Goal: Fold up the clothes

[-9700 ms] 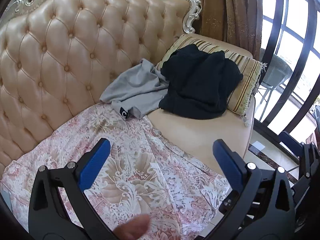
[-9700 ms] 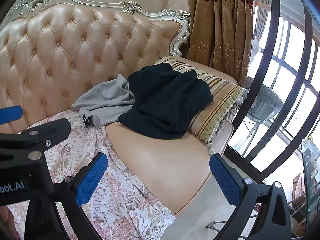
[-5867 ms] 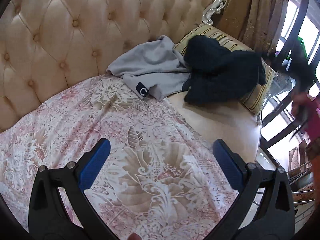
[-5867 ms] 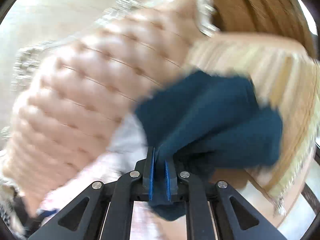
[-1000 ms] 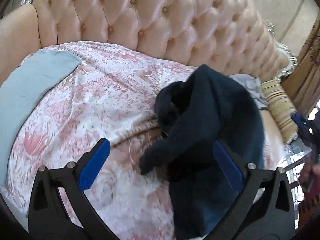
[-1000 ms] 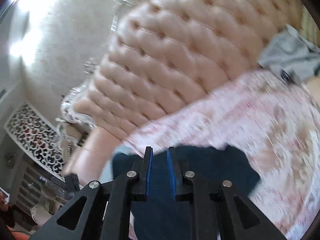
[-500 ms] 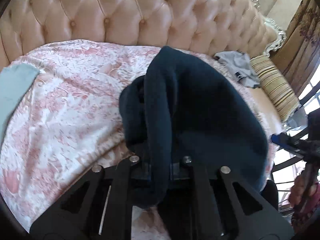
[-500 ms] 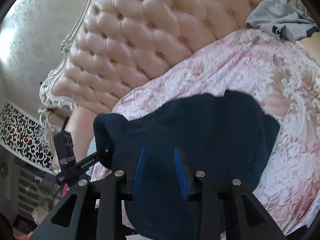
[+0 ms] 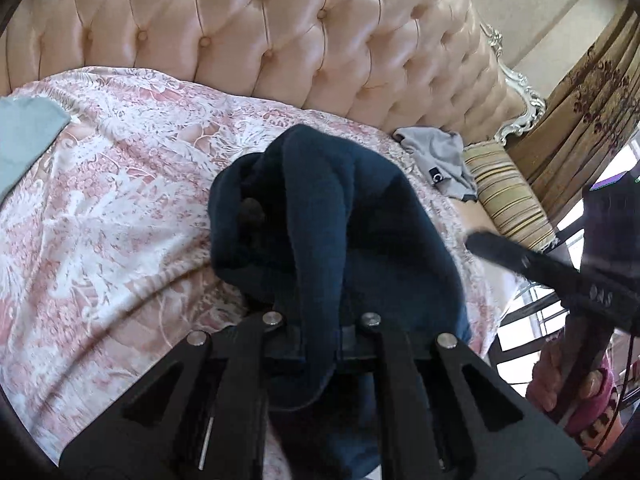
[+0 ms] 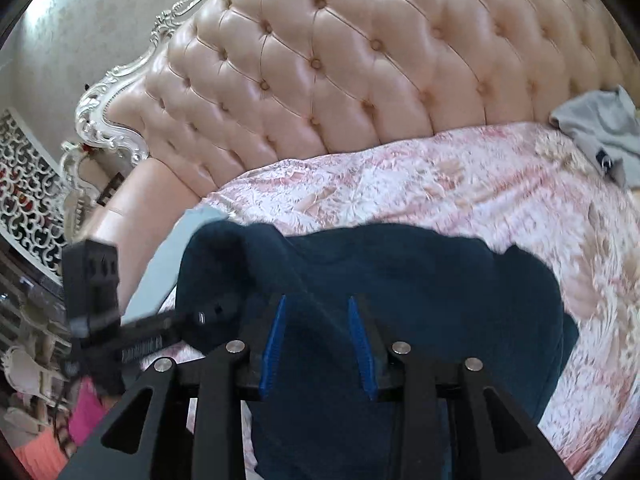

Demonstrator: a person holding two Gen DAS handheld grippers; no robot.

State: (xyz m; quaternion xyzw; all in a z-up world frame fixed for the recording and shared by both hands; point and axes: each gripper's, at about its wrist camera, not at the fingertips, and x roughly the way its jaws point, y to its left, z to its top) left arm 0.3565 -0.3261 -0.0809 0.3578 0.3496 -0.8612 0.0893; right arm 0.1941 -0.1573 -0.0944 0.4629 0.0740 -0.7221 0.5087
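A dark navy garment (image 9: 360, 208) lies bunched on the floral sofa cover (image 9: 100, 200). My left gripper (image 9: 320, 336) is shut on a raised fold of it, and the cloth hangs over and below the jaws. In the right wrist view the same garment (image 10: 400, 272) spreads wide under my right gripper (image 10: 318, 336). Its blue pads (image 10: 274, 336) stand apart above the cloth, with dark fabric showing in the gap and nothing pinched. The left gripper (image 10: 192, 320) shows at that view's left, at the garment's left corner. The right gripper (image 9: 520, 260) appears as a blurred black bar beside the garment's right edge.
A crumpled grey garment (image 9: 440, 156) lies at the sofa's right end beside a striped cushion (image 9: 508, 204). A light blue cloth (image 9: 24, 132) lies flat at the cover's left end. The tufted sofa back (image 9: 240, 20) rises behind. A curtain (image 9: 580, 100) and window stand at the right.
My left gripper went from wide open to shut on a fold of the navy garment. The right gripper's jaws parted and it swung right along the garment's near edge.
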